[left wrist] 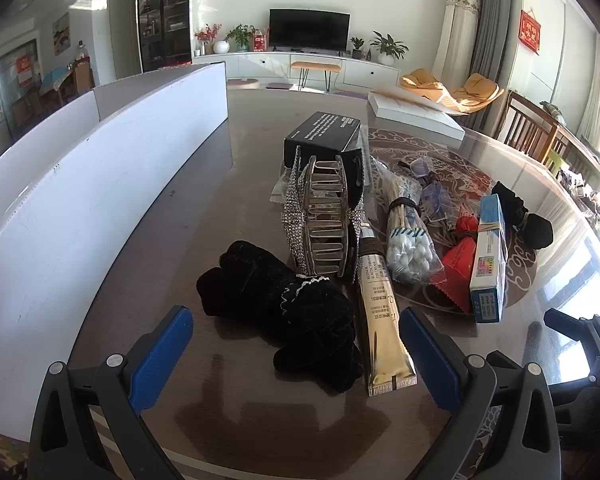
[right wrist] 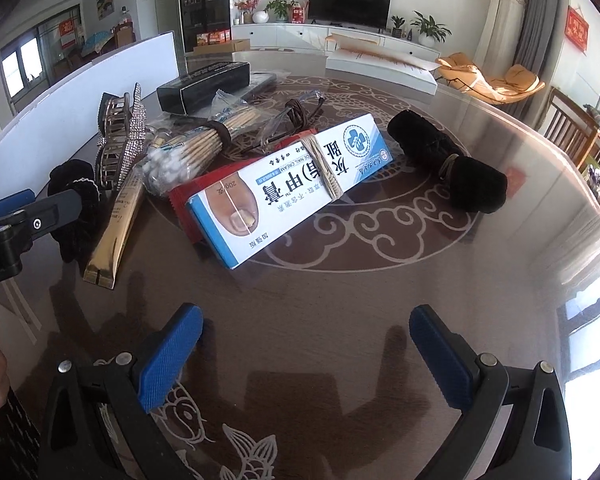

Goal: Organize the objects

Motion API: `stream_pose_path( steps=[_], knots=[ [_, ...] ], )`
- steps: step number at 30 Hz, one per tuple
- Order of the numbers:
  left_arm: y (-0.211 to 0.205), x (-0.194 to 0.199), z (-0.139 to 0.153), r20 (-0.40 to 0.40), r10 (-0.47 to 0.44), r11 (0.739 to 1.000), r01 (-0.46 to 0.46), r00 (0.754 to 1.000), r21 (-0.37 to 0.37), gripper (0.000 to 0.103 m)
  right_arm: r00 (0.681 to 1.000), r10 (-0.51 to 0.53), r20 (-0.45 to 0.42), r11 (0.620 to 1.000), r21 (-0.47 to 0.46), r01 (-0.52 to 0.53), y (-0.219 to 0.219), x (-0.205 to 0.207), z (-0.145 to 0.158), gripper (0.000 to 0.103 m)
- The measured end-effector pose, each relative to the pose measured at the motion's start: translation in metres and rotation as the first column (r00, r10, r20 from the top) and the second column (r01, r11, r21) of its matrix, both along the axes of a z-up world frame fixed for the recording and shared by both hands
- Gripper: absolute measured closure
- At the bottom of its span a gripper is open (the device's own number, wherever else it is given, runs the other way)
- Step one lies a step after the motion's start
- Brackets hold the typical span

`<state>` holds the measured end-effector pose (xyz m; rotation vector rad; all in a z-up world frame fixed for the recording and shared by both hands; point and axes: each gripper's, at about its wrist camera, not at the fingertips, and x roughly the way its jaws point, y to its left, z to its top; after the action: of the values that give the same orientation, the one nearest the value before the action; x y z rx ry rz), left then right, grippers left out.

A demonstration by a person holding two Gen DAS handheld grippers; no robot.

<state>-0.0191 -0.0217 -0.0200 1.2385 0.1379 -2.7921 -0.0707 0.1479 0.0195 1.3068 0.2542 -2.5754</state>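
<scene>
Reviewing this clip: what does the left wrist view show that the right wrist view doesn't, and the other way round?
Only the left wrist view shows the open left gripper from behind, framing the black scrunchie. Only the right wrist view shows the box's printed face with the toenail picture, and bare table between the open right gripper fingers. Both share the gold tube, rhinestone hair claw, cotton swabs, blue-and-white box and black roll.
</scene>
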Motion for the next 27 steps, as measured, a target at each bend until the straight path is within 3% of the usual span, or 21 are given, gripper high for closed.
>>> stream_pose_path(
  steps=[8,15,27],
  knots=[
    [-0.004,0.001,0.000,0.001,0.019,1.000,-0.019,1.000,-0.015,0.000,1.000,0.005,0.006,0.999,-0.033,-0.005,0.005,-0.026,-0.003,0.000],
    [-0.012,-0.001,0.000,0.003,0.045,0.999,-0.045,0.999,0.029,0.000,1.000,0.005,0.013,1.000,-0.028,-0.005,0.002,-0.030,0.000,0.000],
    [-0.013,0.001,-0.003,0.012,0.055,0.998,-0.055,0.998,0.021,0.000,1.000,0.005,0.013,1.000,-0.028,-0.005,0.003,-0.029,0.000,0.000]
  ],
)
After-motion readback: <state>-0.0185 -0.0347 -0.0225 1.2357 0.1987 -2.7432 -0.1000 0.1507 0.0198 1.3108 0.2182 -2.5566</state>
